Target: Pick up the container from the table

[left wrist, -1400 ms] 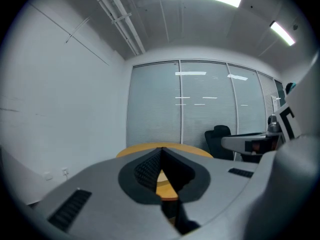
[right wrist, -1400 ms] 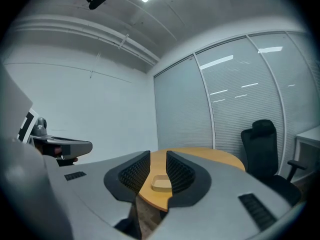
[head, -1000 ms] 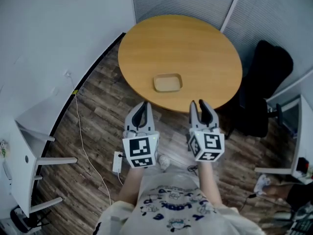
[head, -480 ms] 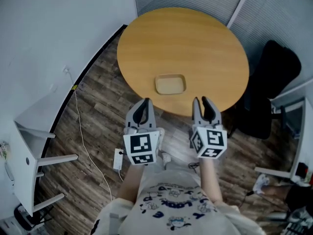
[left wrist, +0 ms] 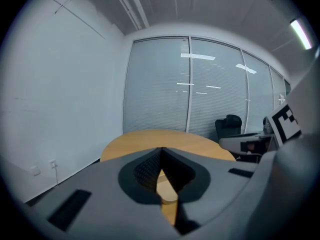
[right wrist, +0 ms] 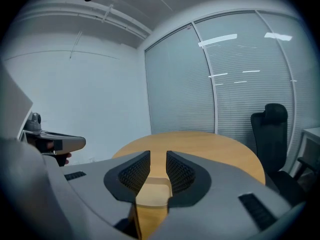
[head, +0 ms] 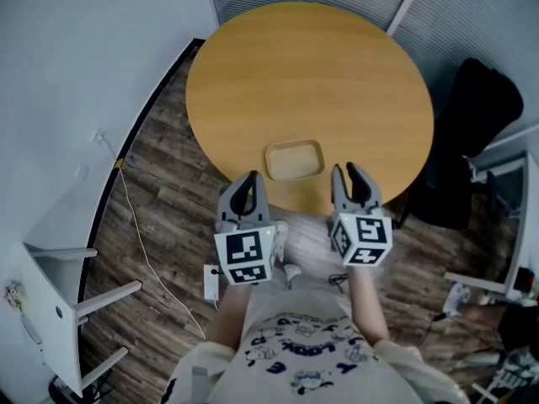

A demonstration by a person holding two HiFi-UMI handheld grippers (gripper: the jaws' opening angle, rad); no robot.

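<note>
The container (head: 295, 159), a shallow tan rectangular tray, lies near the front edge of the round wooden table (head: 312, 66). Both grippers hover over the floor just short of that edge. My left gripper (head: 248, 185) sits left of the container with its jaws meeting at the tips and nothing between them. My right gripper (head: 349, 175) sits right of the container, jaws a narrow gap apart and empty. In the left gripper view a sliver of the container (left wrist: 167, 191) shows below the shut tips. The right gripper view shows the container (right wrist: 152, 191) through the gap.
A black office chair (head: 472, 133) stands at the table's right, with a white desk (head: 505, 225) beyond it. A white shelf unit (head: 59, 310) is at the left. A cable (head: 135, 217) and power strip (head: 210, 281) lie on the wood floor. Blinds cover the glass wall (left wrist: 190, 84).
The table and container have drawn closer to both grippers and sit lower in the head view. The jaws stand as before: left shut, right slightly apart.
</note>
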